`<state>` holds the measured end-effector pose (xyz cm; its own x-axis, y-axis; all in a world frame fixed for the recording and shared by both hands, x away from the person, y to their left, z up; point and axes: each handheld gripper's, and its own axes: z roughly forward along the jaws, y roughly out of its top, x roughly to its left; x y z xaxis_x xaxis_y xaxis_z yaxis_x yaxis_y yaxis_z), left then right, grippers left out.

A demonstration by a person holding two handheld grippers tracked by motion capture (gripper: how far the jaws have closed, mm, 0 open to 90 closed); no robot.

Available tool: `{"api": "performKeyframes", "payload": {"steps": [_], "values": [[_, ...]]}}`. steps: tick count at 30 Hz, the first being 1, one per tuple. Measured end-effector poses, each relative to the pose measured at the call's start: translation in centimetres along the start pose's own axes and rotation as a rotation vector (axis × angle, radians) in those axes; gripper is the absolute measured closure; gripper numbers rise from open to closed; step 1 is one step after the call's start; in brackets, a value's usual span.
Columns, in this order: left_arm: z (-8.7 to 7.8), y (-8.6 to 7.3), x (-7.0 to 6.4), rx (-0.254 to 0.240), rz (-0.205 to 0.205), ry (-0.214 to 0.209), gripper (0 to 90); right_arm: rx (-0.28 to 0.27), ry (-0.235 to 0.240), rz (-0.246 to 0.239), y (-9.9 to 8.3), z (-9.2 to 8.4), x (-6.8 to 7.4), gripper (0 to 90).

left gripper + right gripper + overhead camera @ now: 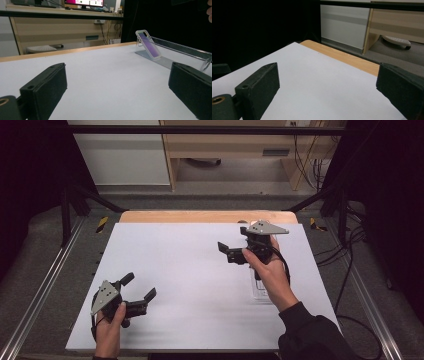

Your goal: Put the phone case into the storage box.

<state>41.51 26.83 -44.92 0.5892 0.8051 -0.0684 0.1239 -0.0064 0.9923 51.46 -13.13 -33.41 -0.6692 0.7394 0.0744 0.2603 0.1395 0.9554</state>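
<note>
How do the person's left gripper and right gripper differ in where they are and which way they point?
The left gripper sits near the table's front left corner; the right gripper is farther back on the right. The left one points right, the right one points left. Both have their jaws open and hold nothing.

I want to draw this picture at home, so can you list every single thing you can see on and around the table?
white board: one, white, covering the tabletop
wooden table edge: one, light wood, along the far side
phone: one, purple screen in a clear case, leaning on its stand at the table's right
clear stand: one, see-through, flat on the board under the phone
monitor: one, lit, on the desk behind
left gripper: one, black, near left, jaws open
right gripper: one, black, far right, jaws open
</note>
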Motion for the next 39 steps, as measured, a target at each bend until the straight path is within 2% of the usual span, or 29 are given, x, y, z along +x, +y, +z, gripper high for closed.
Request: {"api": "performKeyframes", "payload": {"steps": [8, 12, 16, 25, 39], "values": [[-0.2, 0.1, -0.1, -0.002, -0.007, 0.0, 1.3, -0.025, -0.011, -0.019, -0.2, -1.5, 0.3, 5.0], [-0.3, 0.2, -0.1, 0.0, 0.002, 0.0, 1.3, -0.031, -0.018, -0.032, -0.4, -2.6, 0.4, 4.8], [-0.5, 0.1, -0.3, 0.001, 0.003, 0.003, 1.3, -0.045, -0.029, -0.028, -0.9, -3.6, 0.2, 4.8], [-0.9, 0.0, -0.4, 0.002, 0.009, 0.012, 1.3, -0.066, -0.05, -0.027, -1.8, -5.6, -0.6, 3.7], [-1.4, -0.1, 0.0, -0.002, 0.004, 0.029, 1.3, -0.092, -0.082, 0.013, -3.6, -8.2, -2.6, 2.5]]}}
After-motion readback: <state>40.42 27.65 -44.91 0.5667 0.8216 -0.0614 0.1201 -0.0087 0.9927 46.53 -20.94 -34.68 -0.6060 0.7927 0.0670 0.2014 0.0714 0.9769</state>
